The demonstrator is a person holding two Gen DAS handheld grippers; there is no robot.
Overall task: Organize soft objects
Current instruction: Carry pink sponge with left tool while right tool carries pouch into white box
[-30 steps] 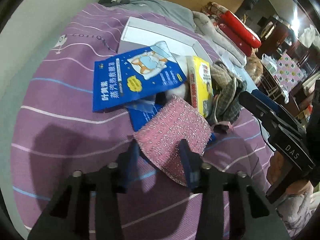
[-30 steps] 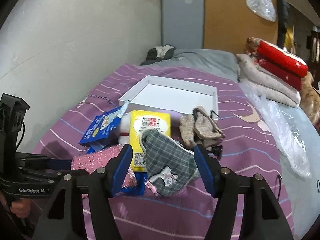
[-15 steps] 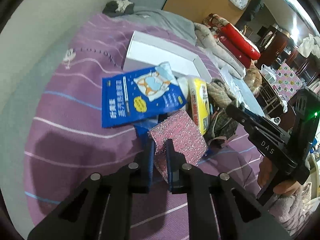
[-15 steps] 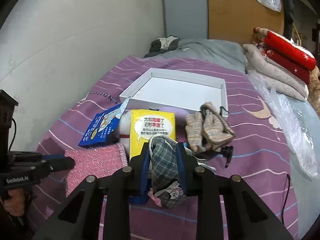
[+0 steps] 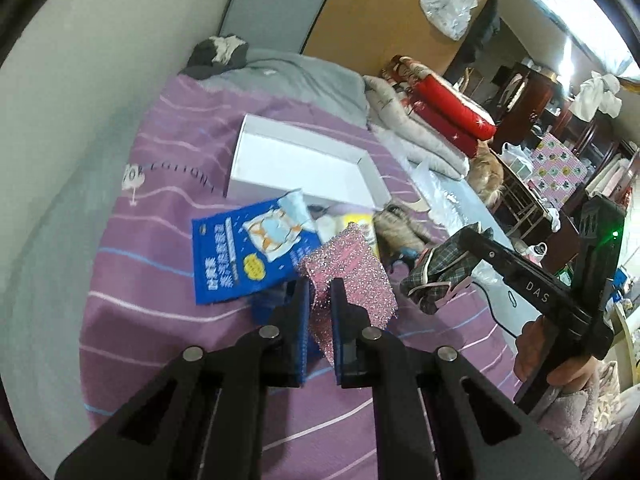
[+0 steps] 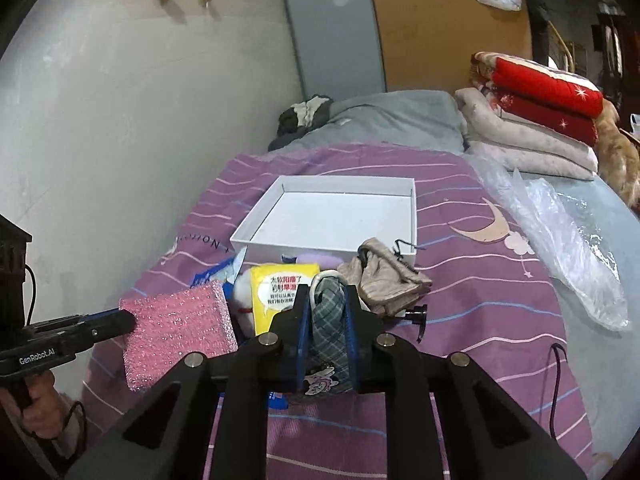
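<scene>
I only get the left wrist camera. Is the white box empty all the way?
Observer: Yes. The right wrist view shows the box with its whole floor bare.
Kid: What's that yellow thing behind my sponge?
Observer: A yellow pack with a white speech bubble, lying before the box.
Kid: Is the right claw squeezing the plaid cloth?
Observer: Yes. Its jaws have just been closing, and both pads press the cloth.

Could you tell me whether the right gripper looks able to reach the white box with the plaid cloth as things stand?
Probably yes: the right gripper is shut on the plaid cloth, and the white box lies open and empty ahead, beyond the yellow packet.
</scene>
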